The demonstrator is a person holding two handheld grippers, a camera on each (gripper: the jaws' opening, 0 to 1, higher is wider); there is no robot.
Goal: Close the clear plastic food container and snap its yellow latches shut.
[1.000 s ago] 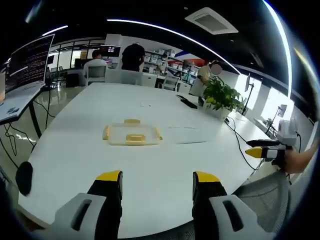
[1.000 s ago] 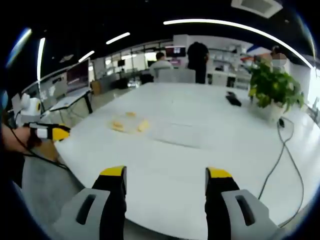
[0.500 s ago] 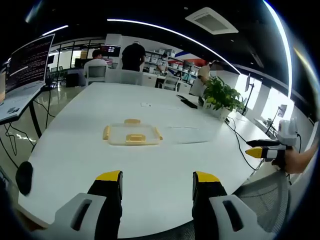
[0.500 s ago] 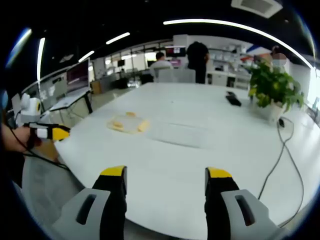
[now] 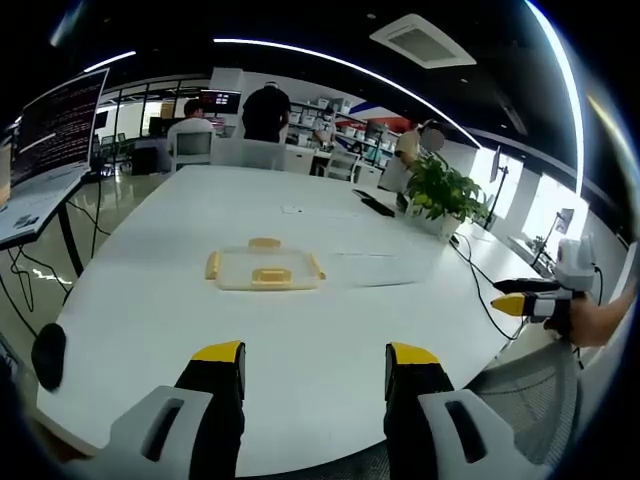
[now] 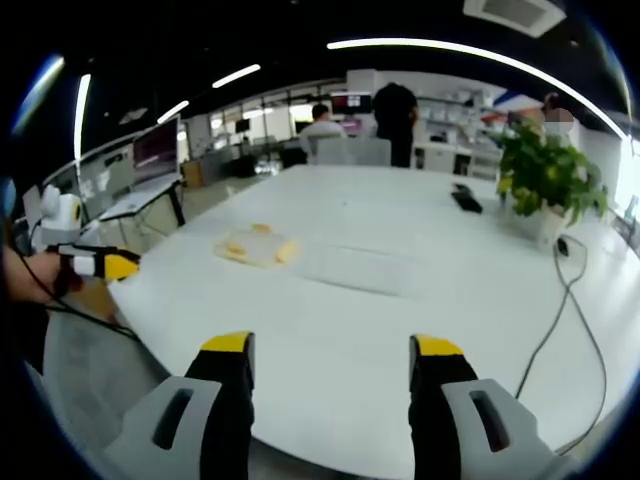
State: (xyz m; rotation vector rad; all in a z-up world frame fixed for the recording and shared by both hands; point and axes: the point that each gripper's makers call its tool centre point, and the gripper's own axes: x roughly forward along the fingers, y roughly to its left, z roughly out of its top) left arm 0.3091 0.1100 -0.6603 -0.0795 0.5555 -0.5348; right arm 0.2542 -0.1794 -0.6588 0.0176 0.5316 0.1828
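**Inspector:** What is counted on the white table (image 5: 150,300)?

**Assistant:** One clear plastic food container (image 5: 264,268) is recorded near the table's middle, lying flat. Three yellow latches (image 5: 270,276) are made out along its edges in the left gripper view; a fourth cannot be confirmed. One clear flat sheet (image 5: 380,268), possibly the lid, is noted just beside the container on the plant side. One potted plant (image 5: 440,195), one dark flat object (image 5: 378,207) near it, and one cable (image 6: 560,310) trailing over the table are also listed.

**Inspector:** And the grippers?

**Assistant:** Two are counted. The left gripper (image 5: 315,365) is held level at the near table edge, its jaws spread apart with nothing between them, well apart from the container. The right gripper (image 6: 330,355) is posed likewise at another edge, jaws released and empty. Each is also seen from the side in the other's view, held off the table edge in a hand (image 5: 590,322).

**Inspector:** Persons?

**Assistant:** Three are seen beyond the far end of the table, one seated and two standing
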